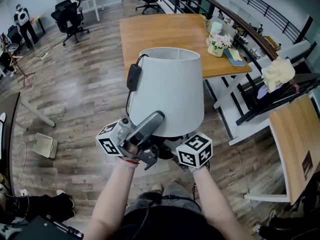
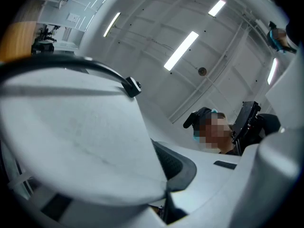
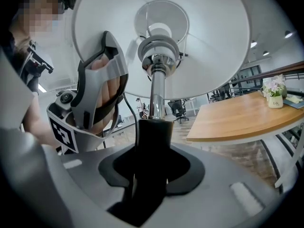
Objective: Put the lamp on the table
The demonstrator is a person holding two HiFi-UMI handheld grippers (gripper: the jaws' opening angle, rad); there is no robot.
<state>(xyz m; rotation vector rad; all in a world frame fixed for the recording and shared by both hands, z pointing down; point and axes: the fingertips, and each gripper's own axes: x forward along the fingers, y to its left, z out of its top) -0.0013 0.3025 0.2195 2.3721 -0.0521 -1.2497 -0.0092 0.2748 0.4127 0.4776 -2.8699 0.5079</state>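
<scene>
Left gripper [image 1: 159,118] angled up, jaws pinching lampshade [image 1: 167,89] rim; right gripper [image 3: 152,170] near level, jaws clamping lamp stem [image 3: 154,127]

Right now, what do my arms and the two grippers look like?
Both grippers are pale grey with dark pads inside the jaws. The left gripper and the right gripper each carry a white cube printed with black square markers. The left has a silver-grey bar. Forearms are bare, no sleeves; a red band circles the left wrist.
</scene>
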